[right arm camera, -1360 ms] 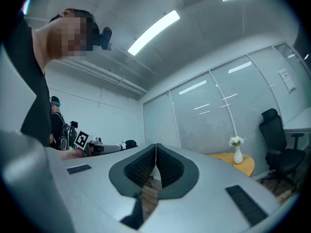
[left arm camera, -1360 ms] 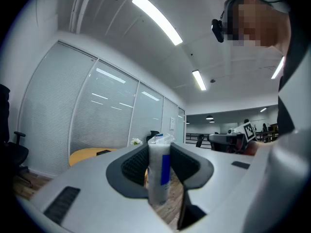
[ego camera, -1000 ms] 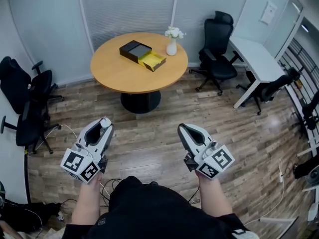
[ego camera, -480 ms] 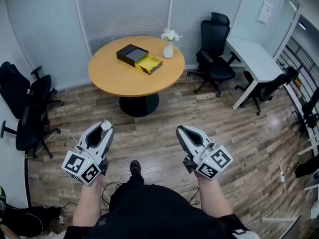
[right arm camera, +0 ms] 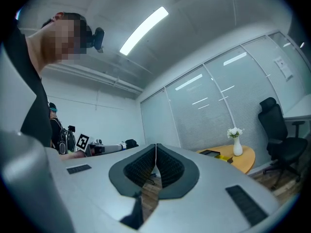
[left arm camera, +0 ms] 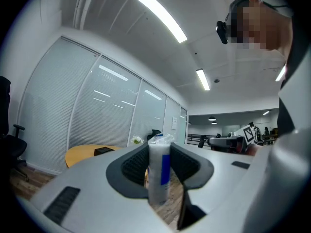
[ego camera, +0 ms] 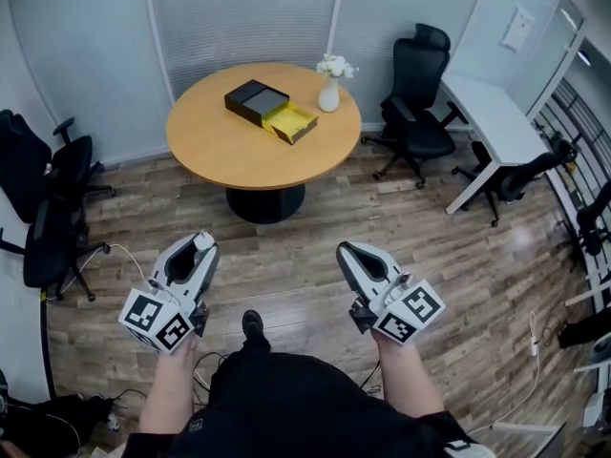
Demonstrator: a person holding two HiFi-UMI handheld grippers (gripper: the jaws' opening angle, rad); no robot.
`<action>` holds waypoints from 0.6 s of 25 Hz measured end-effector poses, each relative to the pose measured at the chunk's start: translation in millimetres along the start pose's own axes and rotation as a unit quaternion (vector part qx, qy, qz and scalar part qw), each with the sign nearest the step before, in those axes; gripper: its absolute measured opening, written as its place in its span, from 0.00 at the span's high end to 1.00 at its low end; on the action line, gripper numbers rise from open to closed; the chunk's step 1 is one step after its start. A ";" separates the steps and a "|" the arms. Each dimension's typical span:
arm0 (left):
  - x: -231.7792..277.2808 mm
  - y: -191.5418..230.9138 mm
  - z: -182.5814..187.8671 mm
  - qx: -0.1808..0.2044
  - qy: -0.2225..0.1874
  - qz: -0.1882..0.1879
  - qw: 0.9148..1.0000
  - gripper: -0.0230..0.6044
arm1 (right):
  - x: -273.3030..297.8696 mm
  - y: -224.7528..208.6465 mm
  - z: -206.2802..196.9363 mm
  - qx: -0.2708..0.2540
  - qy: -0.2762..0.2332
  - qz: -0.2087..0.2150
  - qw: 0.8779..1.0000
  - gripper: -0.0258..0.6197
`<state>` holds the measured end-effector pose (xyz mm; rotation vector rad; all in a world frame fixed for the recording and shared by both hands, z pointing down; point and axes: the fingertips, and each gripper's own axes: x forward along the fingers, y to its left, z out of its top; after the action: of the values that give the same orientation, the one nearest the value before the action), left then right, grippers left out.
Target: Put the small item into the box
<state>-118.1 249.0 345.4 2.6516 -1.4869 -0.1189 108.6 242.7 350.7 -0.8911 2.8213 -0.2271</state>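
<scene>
White-and-blue wrapped small item is held upright, clamped between the dark ribbed pads of the left gripper above the wood-plank floor. Black box with yellow open tray is set well apart on the round wooden table, near a white flower vase. Right gripper is closed together, nothing held.

Bright, even office light. Ceiling strips blaze overhead, and another strip in the right gripper view is clipped to pure white glare. There's a soft sheen on the wood floor far right, and shadows are faint. Fisheye bends straight lines; black corners ring both gripper views. My left gripper blurs up close.
</scene>
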 end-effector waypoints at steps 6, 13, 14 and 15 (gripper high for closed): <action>38.0 49.8 -6.6 -0.020 0.012 -0.003 1.000 0.74 | 49.9 -31.9 -10.2 0.012 0.016 -0.007 1.000 0.91; 75.5 112.3 -9.8 -0.037 0.021 -0.006 0.999 0.74 | 111.7 -63.8 -17.2 0.021 0.031 -0.015 0.999 0.91; 79.7 119.8 -9.4 -0.038 0.021 -0.007 0.999 0.74 | 119.7 -66.8 -18.0 0.021 0.033 -0.016 0.999 0.90; 83.5 126.6 -9.1 -0.039 0.020 -0.008 0.999 0.74 | 126.9 -69.5 -18.6 0.020 0.035 -0.016 0.999 0.90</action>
<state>-180.6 112.5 368.5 2.5896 -1.4192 -0.1206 40.9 114.6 367.3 -0.9391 2.8569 -0.3252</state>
